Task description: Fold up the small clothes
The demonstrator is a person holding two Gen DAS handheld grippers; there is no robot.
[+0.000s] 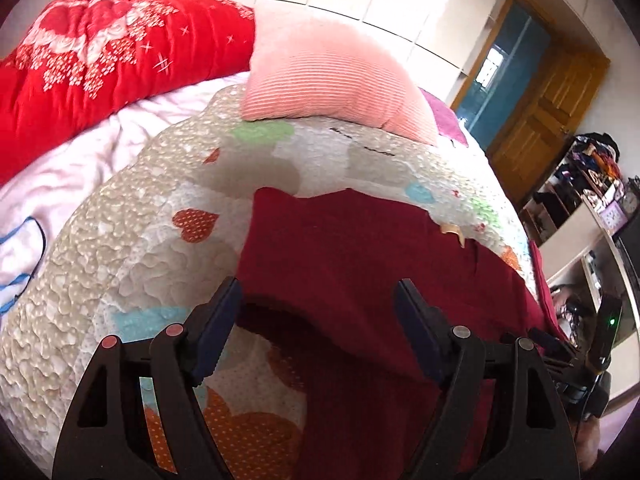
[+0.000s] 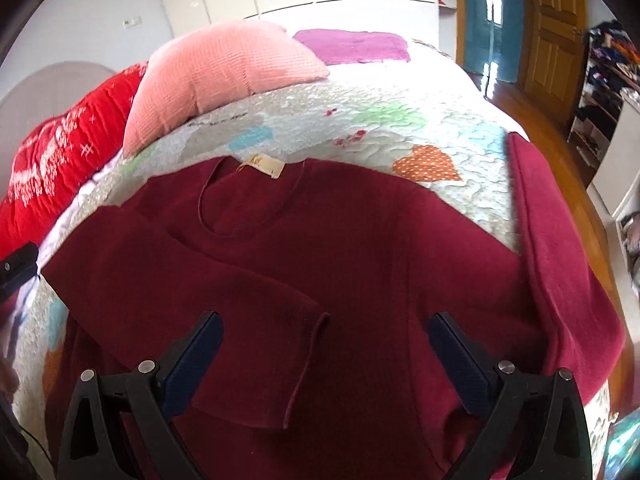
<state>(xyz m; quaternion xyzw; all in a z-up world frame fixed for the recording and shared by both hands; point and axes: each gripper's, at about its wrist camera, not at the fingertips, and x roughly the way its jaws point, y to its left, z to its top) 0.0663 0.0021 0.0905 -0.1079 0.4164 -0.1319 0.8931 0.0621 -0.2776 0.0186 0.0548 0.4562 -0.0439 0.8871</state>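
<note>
A dark red long-sleeved top [image 2: 360, 248] lies flat on the quilted bedspread [image 2: 400, 100], neck with a beige label [image 2: 262, 167] pointing away. Its left sleeve [image 2: 256, 320] is folded across the body, cuff near the middle. Its right sleeve [image 2: 560, 260] stretches along the bed's right edge. My right gripper [image 2: 326, 332] is open and empty, just above the folded cuff. In the left wrist view the top [image 1: 360, 248] lies ahead, and my left gripper [image 1: 318, 296] is open and empty over its left edge.
A pink ribbed pillow [image 2: 224, 72] and a magenta cloth [image 2: 352, 46] lie at the far end of the bed. A red floral quilt [image 1: 100, 56] and pale pink sheet [image 1: 80, 160] lie to the left. Wooden doors [image 2: 556, 32] and cluttered shelves [image 1: 592, 176] stand right.
</note>
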